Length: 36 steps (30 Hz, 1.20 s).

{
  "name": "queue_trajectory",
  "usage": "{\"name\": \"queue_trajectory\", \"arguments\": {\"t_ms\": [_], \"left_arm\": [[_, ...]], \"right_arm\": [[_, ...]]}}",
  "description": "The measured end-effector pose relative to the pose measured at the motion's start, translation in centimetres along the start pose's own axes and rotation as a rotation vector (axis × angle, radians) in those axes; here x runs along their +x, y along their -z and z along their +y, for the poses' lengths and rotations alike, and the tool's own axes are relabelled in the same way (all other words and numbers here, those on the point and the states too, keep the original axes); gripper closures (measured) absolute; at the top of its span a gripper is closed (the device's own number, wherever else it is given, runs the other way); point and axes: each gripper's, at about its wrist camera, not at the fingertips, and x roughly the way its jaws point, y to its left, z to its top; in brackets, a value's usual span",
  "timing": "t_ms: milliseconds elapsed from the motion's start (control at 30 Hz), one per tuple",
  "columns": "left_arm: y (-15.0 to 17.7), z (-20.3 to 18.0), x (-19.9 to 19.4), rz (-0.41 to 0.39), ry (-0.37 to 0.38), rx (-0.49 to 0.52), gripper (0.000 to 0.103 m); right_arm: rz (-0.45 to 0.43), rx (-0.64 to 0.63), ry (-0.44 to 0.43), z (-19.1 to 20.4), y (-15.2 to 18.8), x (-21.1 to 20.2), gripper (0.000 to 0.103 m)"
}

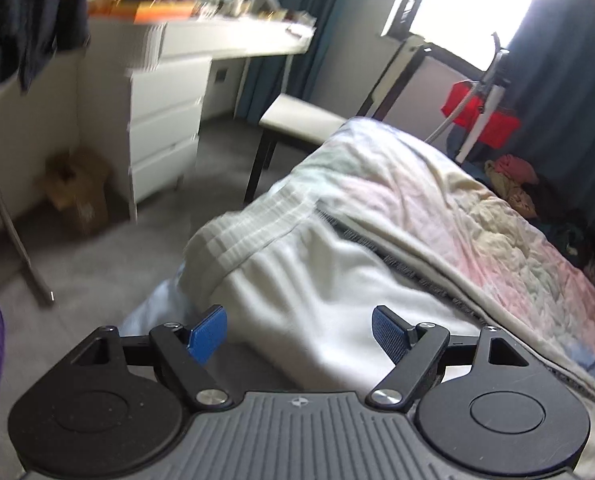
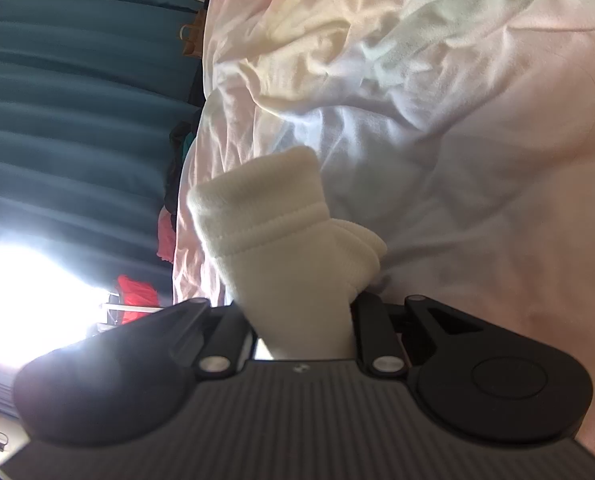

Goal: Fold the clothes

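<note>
In the left wrist view a white garment with a ribbed elastic waistband (image 1: pixel 317 272) lies over the near edge of the bed. My left gripper (image 1: pixel 299 332) is open, its blue pads apart just above the white cloth, holding nothing. In the right wrist view my right gripper (image 2: pixel 303 320) is shut on a bunched cream-white hem or cuff (image 2: pixel 281 224) of the garment, which sticks out past the fingers above the bed sheet. The view is rolled sideways.
A crumpled pale quilt (image 1: pixel 457 200) covers the bed. A white dresser and desk (image 1: pixel 165 112) and a white bench (image 1: pixel 305 120) stand on the grey floor to the left. A red clothes pile (image 1: pixel 481 116) and dark curtains are at right. A cardboard box (image 1: pixel 77 188) sits by the dresser.
</note>
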Motion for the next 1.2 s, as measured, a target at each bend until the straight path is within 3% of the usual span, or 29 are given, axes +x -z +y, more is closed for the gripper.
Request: {"name": "queue_trajectory", "arguments": {"t_ms": [300,467,600,667,733,800,867,1133,1200], "left_arm": [[1.1,-13.5,1.8,-0.008,0.108,0.113,0.020],[4.0,-19.9,4.9,0.078,0.169,0.117,0.018],[8.3,-23.7,7.4,0.086,0.176,0.211,0.019],[10.5,-25.0,8.4,0.068,0.172,0.268,0.019],[12.6,-25.7,9.4,0.072,0.157,0.306,0.019],[14.2,-26.1,10.3,0.078,0.137,0.346,0.019],[15.2,-26.4,10.6,0.063,0.114,0.399,0.019],[18.3,-27.6,10.8,0.062,0.057,0.491,0.016],[18.6,-27.8,10.6,0.054,0.043,0.498,0.016]], "right_arm": [[-0.017,-0.080,0.012,1.1,-0.1,-0.2,0.087],[-0.014,-0.082,-0.002,1.0,-0.2,0.0,0.087],[0.005,-0.052,-0.073,0.4,-0.4,0.3,0.085],[0.016,-0.018,-0.115,-0.1,-0.4,0.5,0.083],[0.031,0.008,-0.152,-0.4,-0.5,0.8,0.071],[0.038,0.018,-0.195,-0.5,-0.7,1.1,0.037],[0.043,0.027,-0.227,-0.6,-0.7,1.6,0.027],[0.024,-0.023,-0.183,-0.9,-0.7,4.3,0.028],[0.006,-0.057,-0.163,-0.6,-0.5,4.3,0.037]]}}
